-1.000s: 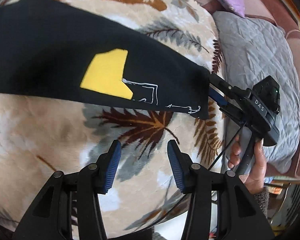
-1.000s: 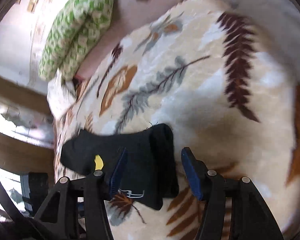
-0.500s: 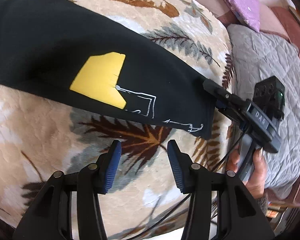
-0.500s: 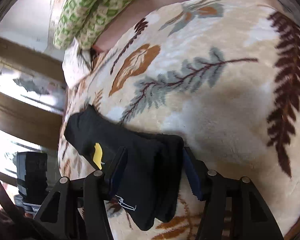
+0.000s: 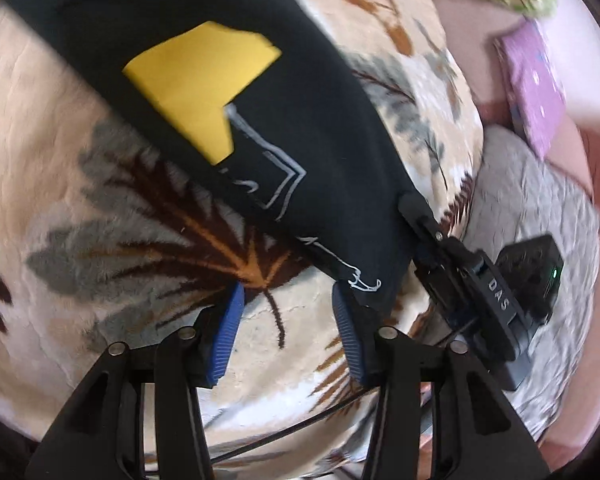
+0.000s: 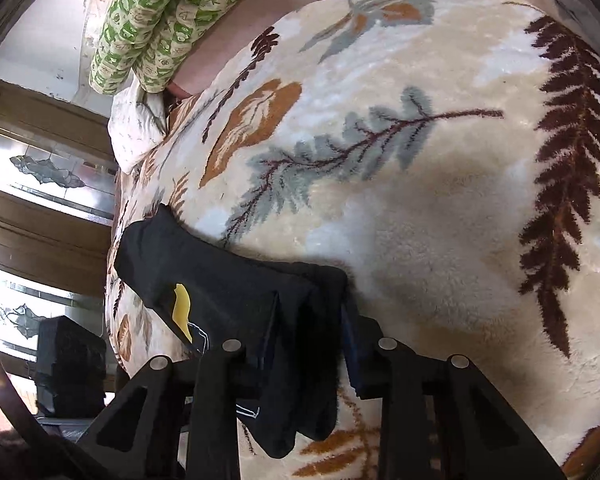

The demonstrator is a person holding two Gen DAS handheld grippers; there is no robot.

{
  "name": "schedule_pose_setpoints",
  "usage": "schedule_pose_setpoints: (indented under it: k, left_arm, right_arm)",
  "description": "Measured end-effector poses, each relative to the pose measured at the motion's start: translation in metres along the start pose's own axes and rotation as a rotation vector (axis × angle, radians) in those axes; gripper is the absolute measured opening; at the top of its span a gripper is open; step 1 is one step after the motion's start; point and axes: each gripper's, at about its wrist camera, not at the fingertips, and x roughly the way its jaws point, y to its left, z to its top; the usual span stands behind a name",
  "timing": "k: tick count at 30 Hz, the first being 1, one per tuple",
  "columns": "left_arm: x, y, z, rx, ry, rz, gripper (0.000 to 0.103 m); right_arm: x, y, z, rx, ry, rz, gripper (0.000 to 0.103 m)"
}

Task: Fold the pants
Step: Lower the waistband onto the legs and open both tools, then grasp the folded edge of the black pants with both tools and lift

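Right wrist view: right gripper (image 6: 310,336) closing on the hem of the black pants (image 6: 228,280) lying on the leaf-print blanket (image 6: 440,220); left gripper (image 5: 286,332) hanging part-open, empty, needing the near corner

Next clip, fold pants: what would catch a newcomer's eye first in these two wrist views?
The black pants with their bright yellow patch stretch across the leaf-patterned blanket. The right gripper, whose jaws have just been closing, pinches the bunched cuff end. The left gripper stands open beside the cuff's lower corner, holding nothing. A green patterned pillow lies at the far edge.
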Motion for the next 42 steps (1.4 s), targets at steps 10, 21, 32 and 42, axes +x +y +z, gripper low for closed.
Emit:
schedule_pose_setpoints:
  k: [10,21,32,42]
  left_arm:
    - [0.013,-0.004,0.005,-0.084,-0.070,-0.115,0.042]
    - [0.025,-0.016,0.018,-0.098,-0.105,-0.132,0.040]
    - [0.038,-0.026,0.038,-0.039,-0.003,-0.136,0.009]
    - [0.033,-0.021,0.041,-0.032,0.025,-0.164,0.009]
  right_arm:
    - [0.001,0.001,0.002,-0.002,0.009,0.001,0.032]
    - [0.000,-0.007,0.001,0.043,0.005,0.049,0.032]
    - [-0.003,-0.017,-0.006,0.087,-0.061,0.093,0.021]
    - [-0.018,0.003,-0.012,0.074,-0.092,0.044,0.016]
